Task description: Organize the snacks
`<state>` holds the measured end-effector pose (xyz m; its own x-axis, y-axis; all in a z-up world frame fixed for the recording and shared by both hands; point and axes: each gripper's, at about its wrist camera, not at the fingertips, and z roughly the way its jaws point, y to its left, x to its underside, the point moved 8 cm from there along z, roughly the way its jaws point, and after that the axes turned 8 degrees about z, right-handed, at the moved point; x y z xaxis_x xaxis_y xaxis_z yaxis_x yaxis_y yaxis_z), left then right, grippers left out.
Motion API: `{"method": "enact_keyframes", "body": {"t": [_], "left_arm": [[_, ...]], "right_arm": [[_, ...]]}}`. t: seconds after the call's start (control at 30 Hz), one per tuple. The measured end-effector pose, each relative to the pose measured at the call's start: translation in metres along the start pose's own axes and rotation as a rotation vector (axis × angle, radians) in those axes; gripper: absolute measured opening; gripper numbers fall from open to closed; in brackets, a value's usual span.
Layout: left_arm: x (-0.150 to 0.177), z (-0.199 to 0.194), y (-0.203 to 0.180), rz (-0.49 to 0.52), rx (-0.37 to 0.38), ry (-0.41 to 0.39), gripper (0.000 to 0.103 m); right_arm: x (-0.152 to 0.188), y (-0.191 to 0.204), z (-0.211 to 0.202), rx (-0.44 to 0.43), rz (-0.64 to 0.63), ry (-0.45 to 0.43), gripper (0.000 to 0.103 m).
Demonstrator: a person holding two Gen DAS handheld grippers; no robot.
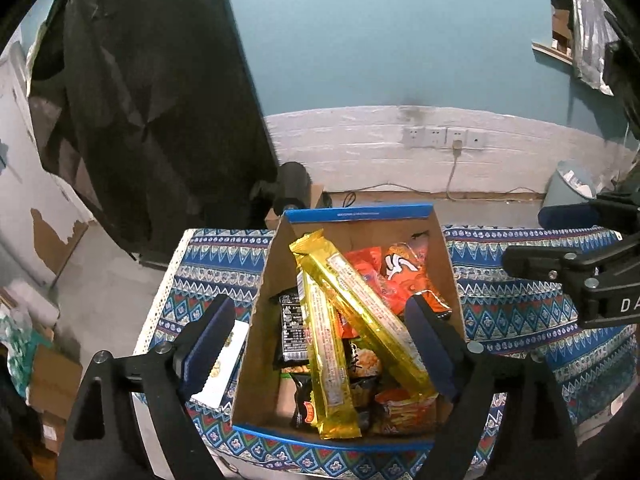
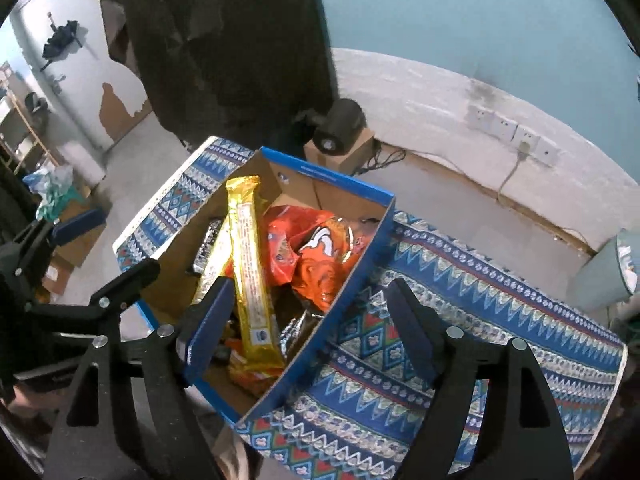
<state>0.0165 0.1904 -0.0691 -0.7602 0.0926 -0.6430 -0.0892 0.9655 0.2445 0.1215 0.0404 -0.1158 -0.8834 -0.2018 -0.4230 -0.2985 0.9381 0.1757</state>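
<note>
A blue-rimmed cardboard box [image 1: 260, 320] [image 2: 352, 276] stands on the patterned cloth and holds snacks. Two long gold packs [image 1: 360, 312] [image 2: 252, 264] lie on top. Orange packets [image 1: 396, 276] [image 2: 320, 252] lie at the far side, dark packets [image 1: 292, 328] at the near left. My left gripper [image 1: 320, 340] is open and empty above the box, its jaws either side of the gold packs. My right gripper [image 2: 308, 328] is open and empty over the box's right wall. A white card [image 1: 220, 364] lies left of the box.
The blue patterned cloth [image 1: 520, 312] [image 2: 460, 300] covers the table. A black cylinder on a small carton [image 2: 340, 128] stands behind it. A pale bin [image 2: 608, 272] sits at the right. Wall sockets [image 1: 444, 138] with a cable are on the back wall.
</note>
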Motion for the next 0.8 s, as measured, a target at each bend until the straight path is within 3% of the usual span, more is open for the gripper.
{"method": "enact_keyframes", "body": {"t": [0.13, 0.43, 0.6, 0.8], "left_arm": [[-0.001, -0.004, -0.001, -0.003, 0.013, 0.001, 0.093], [-0.007, -0.012, -0.007, 0.01, 0.031, -0.007, 0.094], [-0.012, -0.018, -0.014, 0.024, 0.045, -0.023, 0.101], [-0.017, -0.018, -0.021, 0.053, 0.032, -0.032, 0.101]], "right_arm": [[0.003, -0.008, -0.012, 0.018, -0.02, -0.028, 0.08], [0.013, -0.02, -0.035, 0.011, -0.036, -0.071, 0.08], [0.017, -0.027, -0.037, 0.031, -0.05, -0.077, 0.08], [0.019, -0.038, -0.036, 0.037, -0.032, -0.073, 0.08]]}}
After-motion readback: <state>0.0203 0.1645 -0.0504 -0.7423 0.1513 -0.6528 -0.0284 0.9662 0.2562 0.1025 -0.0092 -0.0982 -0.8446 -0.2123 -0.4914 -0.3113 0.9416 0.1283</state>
